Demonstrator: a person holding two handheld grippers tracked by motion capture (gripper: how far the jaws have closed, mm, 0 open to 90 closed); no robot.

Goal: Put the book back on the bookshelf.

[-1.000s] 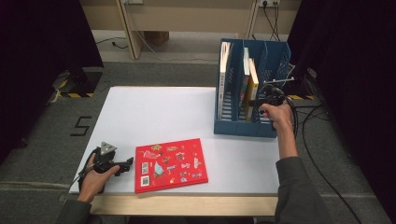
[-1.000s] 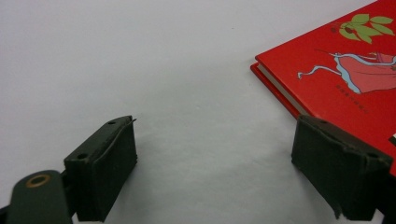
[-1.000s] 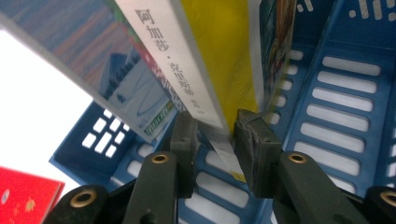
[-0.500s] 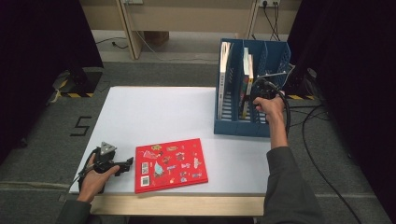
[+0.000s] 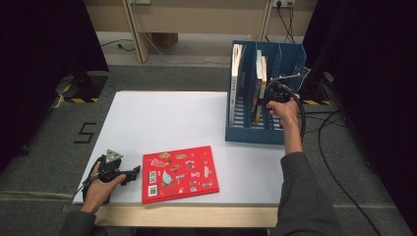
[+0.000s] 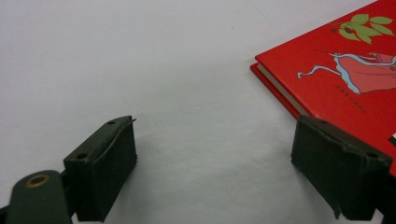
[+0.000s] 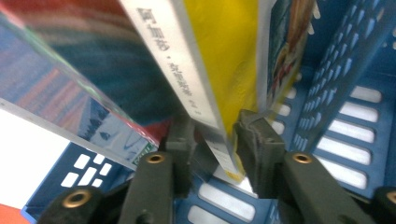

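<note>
— Where's the right gripper [image 5: 272, 92]?
— At the blue file rack [image 5: 290, 66] on the bench [image 5: 162, 123]. Its fingers [image 7: 261, 140] straddle the yellow book [image 7: 224, 60] standing in the middle slot; they have just been opening, with small gaps on both sides.
— And the left gripper [image 5: 132, 173]?
— Resting on the bench just beside the red book [image 5: 179, 173], fingers [image 6: 105, 163] wide apart, holding nothing.

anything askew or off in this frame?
Mostly tidy. The yellow book in the blue file rack leans rather than standing upright, with the right gripper straddling its lower edge, jaws just opening. The red book lies flat, slightly skewed to the table edge. No damage visible.
</note>
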